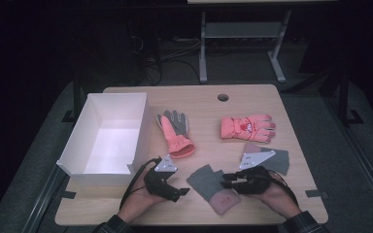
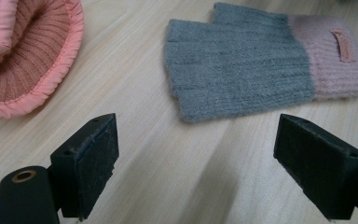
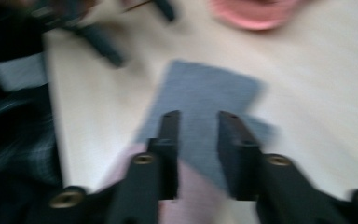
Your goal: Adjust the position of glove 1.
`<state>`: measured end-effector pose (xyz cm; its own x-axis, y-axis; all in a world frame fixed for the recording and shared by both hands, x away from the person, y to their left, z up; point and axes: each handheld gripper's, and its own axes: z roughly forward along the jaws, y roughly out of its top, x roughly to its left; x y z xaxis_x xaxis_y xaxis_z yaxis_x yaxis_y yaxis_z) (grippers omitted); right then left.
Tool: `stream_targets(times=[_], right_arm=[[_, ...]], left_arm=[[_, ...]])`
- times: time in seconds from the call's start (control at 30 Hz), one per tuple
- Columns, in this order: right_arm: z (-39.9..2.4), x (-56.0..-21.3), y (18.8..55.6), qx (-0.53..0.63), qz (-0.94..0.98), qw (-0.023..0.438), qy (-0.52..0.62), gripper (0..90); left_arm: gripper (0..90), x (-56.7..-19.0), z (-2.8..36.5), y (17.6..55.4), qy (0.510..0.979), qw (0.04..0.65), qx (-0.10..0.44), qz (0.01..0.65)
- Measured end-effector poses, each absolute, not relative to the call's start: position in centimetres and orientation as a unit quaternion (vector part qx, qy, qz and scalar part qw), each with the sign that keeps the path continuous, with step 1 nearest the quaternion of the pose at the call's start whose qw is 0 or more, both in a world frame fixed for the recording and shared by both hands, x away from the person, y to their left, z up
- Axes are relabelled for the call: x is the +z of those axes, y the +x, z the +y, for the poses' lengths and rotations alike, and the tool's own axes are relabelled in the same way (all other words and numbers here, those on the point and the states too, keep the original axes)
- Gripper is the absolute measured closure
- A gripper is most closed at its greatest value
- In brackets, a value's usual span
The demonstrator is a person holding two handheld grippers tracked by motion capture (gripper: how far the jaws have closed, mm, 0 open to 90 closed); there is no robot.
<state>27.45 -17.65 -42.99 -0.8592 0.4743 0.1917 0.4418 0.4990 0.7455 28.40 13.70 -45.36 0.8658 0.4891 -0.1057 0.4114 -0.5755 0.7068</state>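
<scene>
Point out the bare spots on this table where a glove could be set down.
Free: the far strip of the table beyond both pink gloves, and inside the white box. Crowded: the near edge, where both grippers flank the grey fingerless glove.

Bare tabletop (image 1: 209, 109) between white box (image 1: 108, 136) and grey fingerless glove (image 1: 213, 187): passable. Coral glove (image 1: 176, 131) blocks centre; pink glove (image 1: 247, 127) blocks right rear.

On the bench (image 1: 252, 104), the box (image 1: 108, 138) sat at the left of the frame. Right of it lay one padded glove (image 1: 176, 132), a second padded glove (image 1: 247, 127) farther right. Below them, near the bottom edge, a fingerless glove (image 1: 212, 187) lay between my left tongs (image 1: 179, 193) and right tongs (image 1: 229, 179), another fingerless glove (image 1: 278, 159) at its upper right.
</scene>
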Motion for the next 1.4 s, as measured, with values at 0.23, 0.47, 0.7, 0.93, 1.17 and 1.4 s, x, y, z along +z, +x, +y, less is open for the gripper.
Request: stream_targets(times=[0.23, 0.47, 0.7, 0.93, 1.17, 1.4], right_arm=[[-21.2, -42.9, 30.7, 0.396, 0.838, 0.091, 0.365, 90.0], [-23.3, -43.0, 33.5, 0.372, 0.811, 0.160, 0.423, 90.0], [-24.8, -43.5, 35.9, 0.372, 0.789, 0.175, 0.457, 90.0], [-24.5, -45.1, 37.3, 0.353, 0.792, 0.169, 0.468, 90.0], [-24.3, -45.9, 37.5, 0.333, 0.800, 0.159, 0.473, 90.0], [-24.3, -45.9, 37.3, 0.337, 0.803, 0.150, 0.468, 90.0]], left_arm=[[13.5, -45.4, 13.6, 28.3, 0.887, 0.385, 0.055, 0.249], [13.5, -45.4, 13.6, 28.3, 0.886, 0.387, 0.051, 0.251], [13.5, -45.5, 13.6, 28.3, 0.888, 0.383, 0.052, 0.250], [13.5, -45.5, 13.6, 28.3, 0.887, 0.383, 0.050, 0.251], [13.5, -45.6, 13.5, 28.3, 0.888, 0.383, 0.051, 0.251], [13.5, -45.6, 13.5, 28.3, 0.887, 0.382, 0.049, 0.254]])
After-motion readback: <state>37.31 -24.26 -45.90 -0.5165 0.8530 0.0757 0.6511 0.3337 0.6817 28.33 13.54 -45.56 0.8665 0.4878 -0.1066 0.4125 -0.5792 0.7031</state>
